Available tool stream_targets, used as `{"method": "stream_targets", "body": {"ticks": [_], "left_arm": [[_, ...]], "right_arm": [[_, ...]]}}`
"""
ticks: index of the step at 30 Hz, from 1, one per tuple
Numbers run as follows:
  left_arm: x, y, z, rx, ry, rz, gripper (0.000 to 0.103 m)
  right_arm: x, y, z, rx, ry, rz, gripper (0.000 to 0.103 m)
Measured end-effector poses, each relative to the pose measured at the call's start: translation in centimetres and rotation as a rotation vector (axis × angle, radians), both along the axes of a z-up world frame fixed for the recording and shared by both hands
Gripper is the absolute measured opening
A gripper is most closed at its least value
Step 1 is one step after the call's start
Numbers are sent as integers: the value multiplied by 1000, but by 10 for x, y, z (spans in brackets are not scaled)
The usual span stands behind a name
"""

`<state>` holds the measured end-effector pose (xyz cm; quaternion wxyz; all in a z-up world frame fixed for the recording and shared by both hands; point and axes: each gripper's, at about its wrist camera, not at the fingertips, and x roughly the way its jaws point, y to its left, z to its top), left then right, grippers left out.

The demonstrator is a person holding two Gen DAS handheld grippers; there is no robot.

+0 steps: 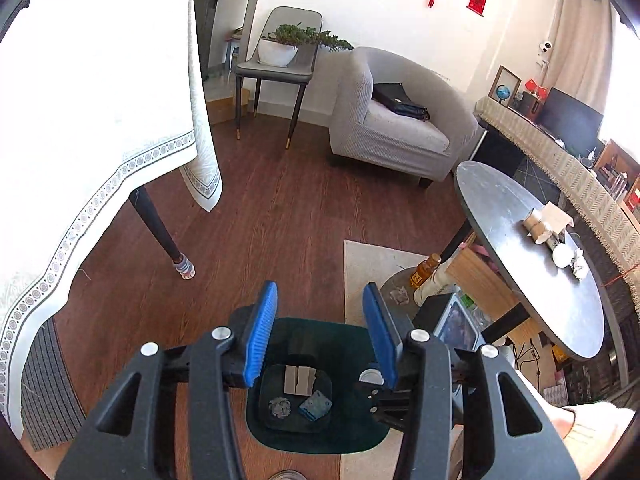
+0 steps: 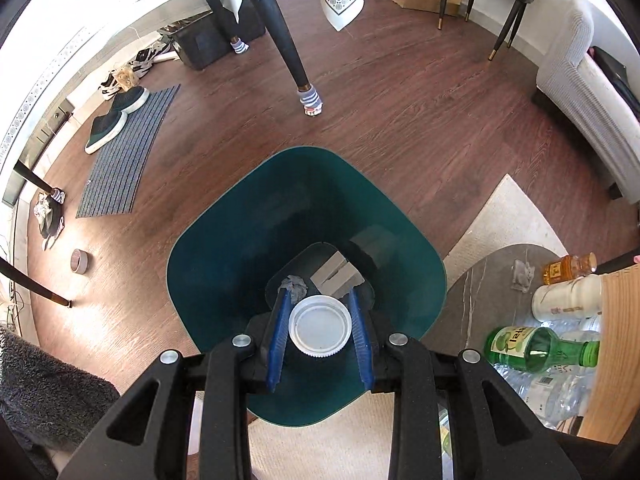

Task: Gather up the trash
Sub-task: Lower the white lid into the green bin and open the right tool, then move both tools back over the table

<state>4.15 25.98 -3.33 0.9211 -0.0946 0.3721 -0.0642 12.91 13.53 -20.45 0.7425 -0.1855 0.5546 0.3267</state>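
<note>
lid (image 2: pixel 320 326) clamped in right claw (image 2: pixel 320 320); above bin (image 2: pixel 224 256)

A grey upholstered armchair (image 1: pixel 396 128) holds a black bag (image 1: pixel 400 101). A potted green plant (image 1: pixel 288 44) sits on a grey dining chair (image 1: pixel 276 68). Dark slip-on shoes (image 2: pixel 116 118) rest on a grey striped doormat (image 2: pixel 128 160).
</note>
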Motion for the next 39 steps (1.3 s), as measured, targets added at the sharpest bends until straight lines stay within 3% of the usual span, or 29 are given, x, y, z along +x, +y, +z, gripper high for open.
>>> {"method": "stream_targets", "body": {"ticks": [5, 9, 13, 20, 23, 28, 33, 39], "left_arm": [[0, -11, 18, -12, -36, 0, 49], [2, -18, 27, -15, -61, -6, 50], [3, -24, 37, -3, -80, -5, 51], [6, -38, 54, 27, -118, 0, 52], [8, -48, 61, 19, -130, -11, 52], [14, -76, 70, 37, -151, -37, 61], [20, -113, 75, 24, -176, -94, 65], [28, -169, 73, 16, -183, -183, 68]], "right_arm": [[-4, 1, -11, -16, 20, 22, 31], [-8, -2, -16, -29, 19, 20, 51], [-10, -10, -6, -7, 13, 26, 52], [-23, -32, 66, 127, -84, 34, 52], [-30, -48, 107, 190, -165, 23, 52], [-37, -85, 161, 242, -306, -39, 54], [-33, -136, 188, 236, -378, -127, 55], [-27, -204, 196, 226, -408, -235, 56]]}}
